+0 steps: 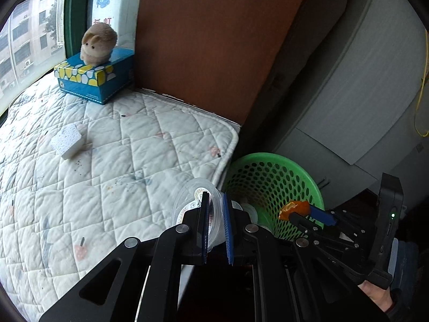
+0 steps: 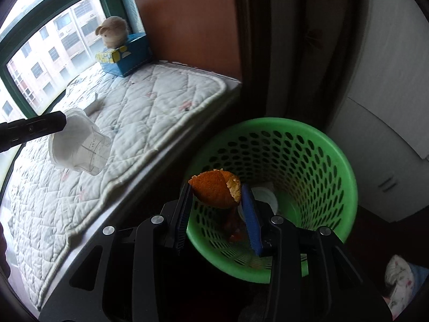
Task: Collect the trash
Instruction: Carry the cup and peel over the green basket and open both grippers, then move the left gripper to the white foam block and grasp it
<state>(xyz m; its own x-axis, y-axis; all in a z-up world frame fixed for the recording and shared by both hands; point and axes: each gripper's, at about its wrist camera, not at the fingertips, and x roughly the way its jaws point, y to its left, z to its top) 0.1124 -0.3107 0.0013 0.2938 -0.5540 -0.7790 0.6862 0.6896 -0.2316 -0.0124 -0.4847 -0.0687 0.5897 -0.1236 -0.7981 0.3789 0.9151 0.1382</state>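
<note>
My left gripper [image 1: 214,201] is shut on the rim of a clear plastic cup [image 1: 187,201] and holds it above the edge of the quilted mat, beside the green mesh trash basket [image 1: 295,169]. The cup also shows in the right wrist view [image 2: 80,147]. My right gripper [image 2: 217,193] is shut on a piece of orange peel [image 2: 214,190] and holds it over the rim of the basket [image 2: 335,155]. The peel shows in the left wrist view too [image 1: 295,209]. White and reddish trash lies in the basket's bottom.
A white sponge block [image 1: 67,139] lies on the quilted mat [image 1: 120,161]. A blue tissue box [image 1: 96,77] with a plush toy [image 1: 97,44] stands by the window. A brown panel [image 1: 214,40] and grey cabinets [image 1: 362,94] stand behind the basket.
</note>
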